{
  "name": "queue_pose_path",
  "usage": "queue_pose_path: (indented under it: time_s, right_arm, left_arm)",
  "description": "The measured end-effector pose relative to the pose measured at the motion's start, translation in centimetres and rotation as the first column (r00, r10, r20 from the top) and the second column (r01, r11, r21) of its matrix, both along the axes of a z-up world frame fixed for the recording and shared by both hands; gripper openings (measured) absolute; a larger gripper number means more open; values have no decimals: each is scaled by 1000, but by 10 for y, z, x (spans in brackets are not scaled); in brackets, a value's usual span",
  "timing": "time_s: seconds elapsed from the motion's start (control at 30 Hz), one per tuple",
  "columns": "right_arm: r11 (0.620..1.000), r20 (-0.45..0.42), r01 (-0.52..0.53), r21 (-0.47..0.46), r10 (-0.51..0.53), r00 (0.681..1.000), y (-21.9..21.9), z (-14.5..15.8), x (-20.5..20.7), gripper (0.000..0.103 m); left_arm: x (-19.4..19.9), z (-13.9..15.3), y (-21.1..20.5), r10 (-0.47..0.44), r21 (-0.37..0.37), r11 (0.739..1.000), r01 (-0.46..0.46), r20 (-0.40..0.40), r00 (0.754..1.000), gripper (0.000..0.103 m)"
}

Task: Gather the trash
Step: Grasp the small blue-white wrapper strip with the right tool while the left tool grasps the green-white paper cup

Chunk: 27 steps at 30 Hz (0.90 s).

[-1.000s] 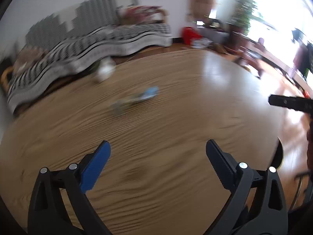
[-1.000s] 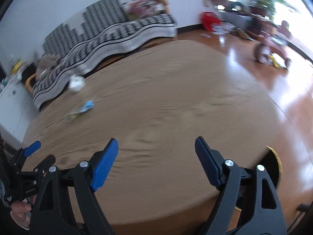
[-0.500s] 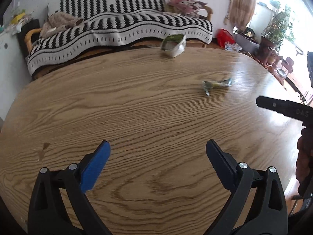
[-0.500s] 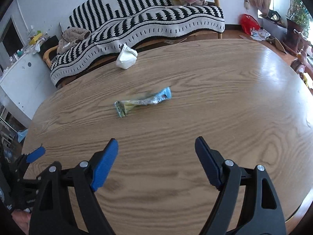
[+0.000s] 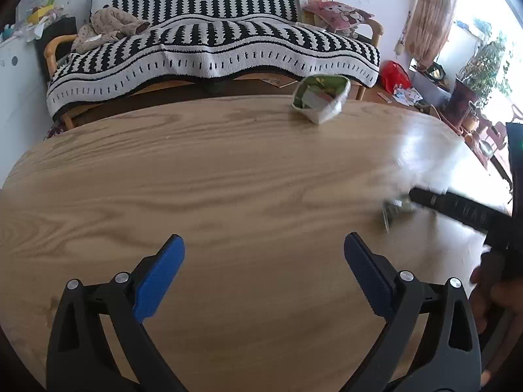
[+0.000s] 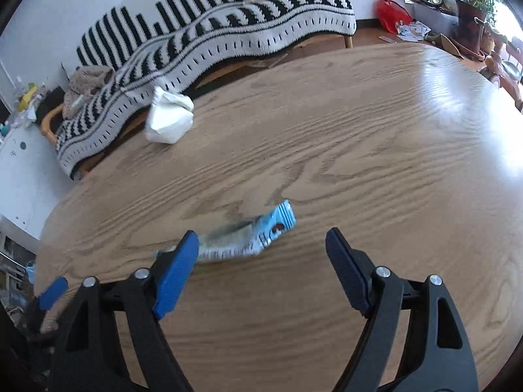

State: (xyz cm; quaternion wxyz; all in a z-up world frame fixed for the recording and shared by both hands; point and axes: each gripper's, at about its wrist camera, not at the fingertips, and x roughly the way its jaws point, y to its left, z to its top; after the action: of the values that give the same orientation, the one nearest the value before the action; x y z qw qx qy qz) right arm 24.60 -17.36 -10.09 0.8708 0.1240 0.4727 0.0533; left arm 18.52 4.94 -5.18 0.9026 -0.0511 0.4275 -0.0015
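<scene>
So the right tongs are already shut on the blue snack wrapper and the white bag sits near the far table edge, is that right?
Not quite. The right wrist view shows the right tongs open, with the blue snack wrapper lying loose on the table just ahead, beside one finger. The white bag does sit near the far edge.

The left gripper (image 5: 263, 261) is spread wide, jaws apart and empty. The right gripper (image 6: 261, 254) is spread wide too, holding nothing.
</scene>
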Motion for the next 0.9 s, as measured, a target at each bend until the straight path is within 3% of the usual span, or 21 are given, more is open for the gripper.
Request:
queue_pose_path:
  time_s: [0.07, 0.1, 0.13, 0.17, 0.23, 0.5, 0.7, 0.73, 0.77, 0.8, 0.83, 0.87, 0.9]
  right_arm:
    - [999, 20, -12, -53, 13, 1000, 7, -1, 7, 73]
    - [996, 24, -29, -82, 32, 999, 11, -1, 9, 61]
    - [994, 30, -43, -101, 46, 999, 13, -2, 8, 40]
    - [991, 35, -63, -122, 68, 997, 15, -2, 7, 26]
    - [988, 33, -92, -127, 97, 995, 15, -3, 4, 14]
    - [984, 4, -162, -74, 163, 987, -4, -2, -4, 10]
    - [976, 10, -196, -90, 198, 980, -8, -1, -10, 9]
    - [975, 9, -201, -94, 203, 979, -8, -1, -12, 9]
    - [973, 8, -208, -100, 210, 978, -10, 0, -14, 9]
    - [972, 9, -212, -105, 214, 977, -11, 0, -17, 9]
    - [971, 10, -213, -112, 215, 977, -13, 1, -19, 9]
    - [971, 13, -210, -116, 213, 977, -17, 4, -23, 9]
    - [972, 16, -207, -115, 210, 978, -19, 6, -25, 9]
  left_arm:
    - [17, -1, -2, -3, 7, 1000, 3, 0, 1000, 95]
    - [23, -1, -3, -3, 9, 1000, 3, 3, 1000, 95]
    - [31, 0, -4, -9, 11, 1000, 9, 7, 1000, 95]
    - [40, 1, -7, -19, 18, 1000, 19, 12, 1000, 95]
    - [56, 4, -12, -38, 44, 998, 36, 34, 999, 95]
    - [140, 10, -63, -100, 171, 981, 89, 56, 993, 95]
    - [173, 3, -82, -95, 201, 976, 85, 42, 995, 94]
    - [174, 2, -83, -93, 190, 978, 84, 39, 995, 85]
    - [176, 1, -83, -86, 174, 982, 80, 28, 996, 57]
    - [176, 0, -84, -87, 168, 982, 85, 10, 996, 43]
    - [175, -1, -87, -88, 174, 981, 88, -9, 996, 16]
    - [170, 0, -89, -86, 192, 978, 85, -4, 996, 6]
    - [166, 1, -91, -87, 199, 976, 84, 4, 996, 6]
